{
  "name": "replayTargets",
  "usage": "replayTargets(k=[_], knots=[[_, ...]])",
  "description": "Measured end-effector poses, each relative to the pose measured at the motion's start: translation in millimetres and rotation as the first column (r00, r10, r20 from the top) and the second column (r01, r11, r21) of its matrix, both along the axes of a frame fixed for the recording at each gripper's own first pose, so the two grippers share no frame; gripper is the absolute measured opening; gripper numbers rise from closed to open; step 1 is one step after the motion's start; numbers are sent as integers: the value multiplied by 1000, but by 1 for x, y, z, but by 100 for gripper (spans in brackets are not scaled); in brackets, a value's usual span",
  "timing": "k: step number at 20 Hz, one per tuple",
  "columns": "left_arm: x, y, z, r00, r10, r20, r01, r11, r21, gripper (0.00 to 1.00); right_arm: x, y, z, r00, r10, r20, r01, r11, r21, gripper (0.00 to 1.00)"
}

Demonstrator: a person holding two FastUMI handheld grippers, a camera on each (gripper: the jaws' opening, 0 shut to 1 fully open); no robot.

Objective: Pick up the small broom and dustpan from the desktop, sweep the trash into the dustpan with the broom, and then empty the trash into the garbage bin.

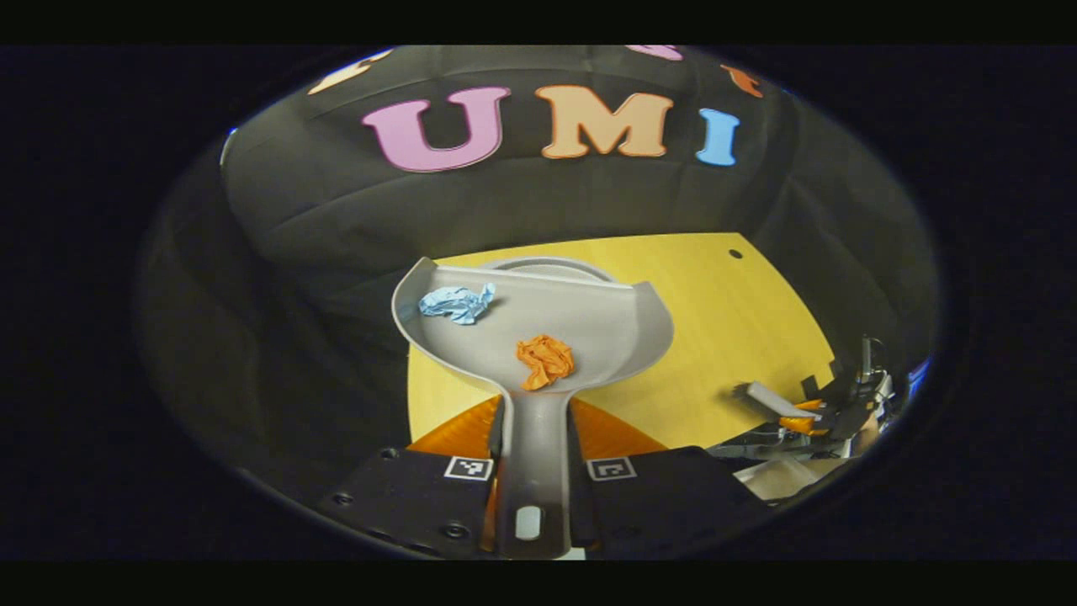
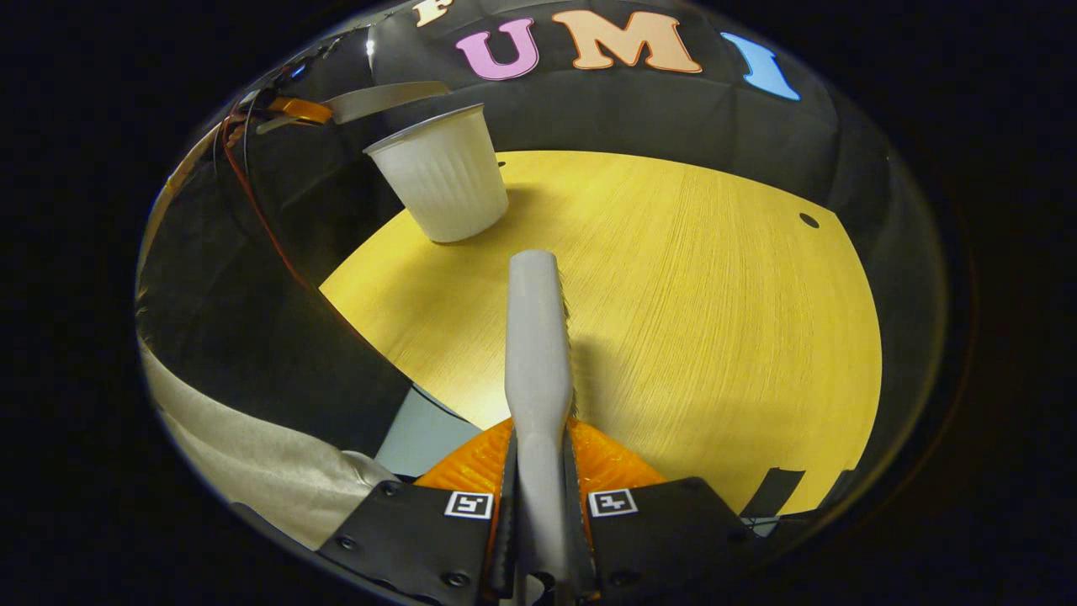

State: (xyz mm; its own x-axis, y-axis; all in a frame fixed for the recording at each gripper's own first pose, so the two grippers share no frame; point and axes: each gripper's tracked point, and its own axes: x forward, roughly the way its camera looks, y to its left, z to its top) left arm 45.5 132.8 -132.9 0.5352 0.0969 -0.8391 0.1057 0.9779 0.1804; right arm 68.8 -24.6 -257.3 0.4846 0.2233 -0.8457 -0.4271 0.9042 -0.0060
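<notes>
In the left gripper view, the left gripper (image 1: 533, 471) has its fingers pinching the handle of a grey dustpan (image 1: 538, 324), which points away from the camera. The pan is lifted above the yellow wooden tabletop (image 1: 732, 337), over its left edge. Two crumpled bits of trash lie in the pan: a blue paper wad (image 1: 457, 303) near the far left corner and an orange paper wad (image 1: 545, 360) close to where the handle meets the pan. The curved rim of a white bin (image 1: 538, 266) peeks out just behind the pan's front lip. At the far right of this view, the right gripper (image 1: 829, 412) shows small and blurred.

In the right gripper view, the right gripper (image 2: 538, 505) has its fingers pinching the handle of a grey broom (image 2: 537, 337), which extends straight forward above the tabletop (image 2: 715, 320). The white ribbed bin (image 2: 442, 181) stands upright at the tabletop's far left edge, well apart from the broom's tip. A light sleeve (image 2: 252, 463) lies at the lower left.
</notes>
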Motion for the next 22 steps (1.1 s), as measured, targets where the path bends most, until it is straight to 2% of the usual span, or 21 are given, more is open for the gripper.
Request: replayTargets(k=[2, 4, 7, 11, 14, 17, 18, 20, 22], knots=[[-7, 12, -22, 998, 34, -61, -30, 998, 62, 26, -2, -1, -2, 1000, 1, -4, -1, 1000, -3, 27], [-5, 19, -31, 994, 36, -100, -18, 984, 180, 26, -3, -1, -3, 1000, 0, -14, -1, 1000, -6, 27], [-12, 18, -36, 984, 3, -176, 57, 942, 332, 27, -6, -1, -6, 1000, 1, -28, -2, 1000, -15, 27], [-6, 18, -37, 965, -43, -257, 160, 877, 454, 26, -10, -2, -8, 999, 4, -32, -5, 1000, -10, 27], [-4, 16, -33, 956, -72, -283, 208, 848, 487, 25, -11, -2, -8, 999, 10, -37, -10, 1000, -12, 27], [-4, 18, -33, 957, -75, -280, 211, 843, 495, 25, -12, -3, -7, 999, 18, -35, -19, 1000, -24, 27], [-5, 17, -34, 960, -71, -272, 202, 846, 494, 27, -11, -3, -6, 999, 19, -33, -20, 999, -25, 27], [-5, 17, -35, 963, -74, -260, 195, 855, 480, 25, -11, -3, -6, 999, 23, -30, -23, 999, -24, 27], [1, 13, -39, 978, -90, -187, 164, 885, 436, 26, -11, -3, -5, 999, 26, -25, -26, 999, -26, 27]])
